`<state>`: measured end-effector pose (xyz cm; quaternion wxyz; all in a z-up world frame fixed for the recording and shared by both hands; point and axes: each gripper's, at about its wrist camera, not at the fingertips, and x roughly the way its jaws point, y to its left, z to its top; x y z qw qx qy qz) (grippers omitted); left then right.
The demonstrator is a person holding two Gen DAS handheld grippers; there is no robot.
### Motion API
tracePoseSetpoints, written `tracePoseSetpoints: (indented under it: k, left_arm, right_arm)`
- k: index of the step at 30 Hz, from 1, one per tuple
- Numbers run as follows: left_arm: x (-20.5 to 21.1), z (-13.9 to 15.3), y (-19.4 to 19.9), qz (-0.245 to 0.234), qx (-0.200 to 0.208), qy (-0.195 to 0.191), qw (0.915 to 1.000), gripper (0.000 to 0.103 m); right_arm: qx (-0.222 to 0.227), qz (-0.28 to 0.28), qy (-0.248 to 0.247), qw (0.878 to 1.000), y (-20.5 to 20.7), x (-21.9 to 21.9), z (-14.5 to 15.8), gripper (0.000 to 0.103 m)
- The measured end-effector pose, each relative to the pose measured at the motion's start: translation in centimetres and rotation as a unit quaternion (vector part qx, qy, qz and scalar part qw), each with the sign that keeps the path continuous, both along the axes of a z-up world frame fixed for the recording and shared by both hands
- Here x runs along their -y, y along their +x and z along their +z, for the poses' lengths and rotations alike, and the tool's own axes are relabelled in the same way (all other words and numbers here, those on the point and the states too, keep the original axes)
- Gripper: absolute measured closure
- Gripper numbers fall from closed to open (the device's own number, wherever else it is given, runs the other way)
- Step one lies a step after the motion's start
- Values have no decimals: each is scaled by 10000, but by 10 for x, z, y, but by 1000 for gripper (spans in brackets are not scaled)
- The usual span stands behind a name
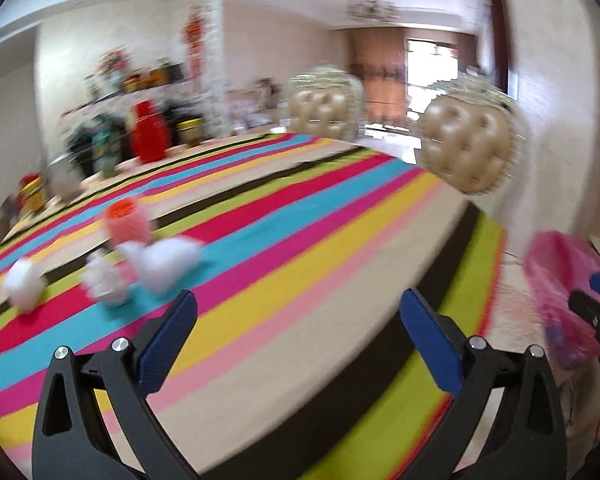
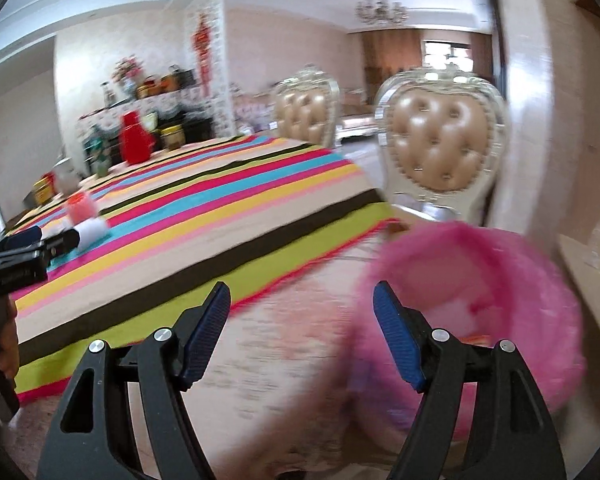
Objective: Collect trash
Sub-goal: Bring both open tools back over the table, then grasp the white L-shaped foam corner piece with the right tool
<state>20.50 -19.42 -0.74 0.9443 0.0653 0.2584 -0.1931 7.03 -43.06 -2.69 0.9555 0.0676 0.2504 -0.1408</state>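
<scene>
Left wrist view: the left tongs (image 1: 298, 312) stand wide apart and empty above the striped surface (image 1: 300, 216). The tissues (image 1: 160, 260) lie beyond them, beside an orange-capped bottle (image 1: 126, 222), which a hasty grab could topple.

Right wrist view: the right tongs (image 2: 302, 312) gape empty, near the pink bin (image 2: 500, 304); a careless swing could tip it.
</scene>
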Motion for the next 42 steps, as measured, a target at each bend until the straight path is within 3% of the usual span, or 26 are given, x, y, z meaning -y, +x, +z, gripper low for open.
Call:
tracePoseSetpoints:
  k: [10, 14, 21, 28, 32, 42]
  left_arm:
    - [-132, -3, 34, 1468, -226, -187, 9887, 5]
    - [-165, 0, 54, 1866, -220, -20, 9822, 5]
    - [-207, 6, 94, 2494, -201, 69, 9682, 5]
    - [-231, -3, 109, 2708, -153, -110, 9624, 5]
    - [-240, -13, 113, 2645, -437, -214, 9632, 5]
    - [-253, -7, 112, 2949, -296, -370, 9543, 5]
  right_arm:
    - [-212, 1169, -223, 9927, 57, -103, 6, 30]
    - [-335, 1502, -331, 9875, 84, -138, 13, 27]
    - [-783, 1867, -91, 9792, 138, -179, 2, 27]
    - [-1064, 2045, -102, 9730, 180, -215, -6, 27]
    - [-1162, 2099, -246, 9705, 205, -234, -10, 27]
    - [-1527, 2142, -363, 9641, 275, -267, -23, 27]
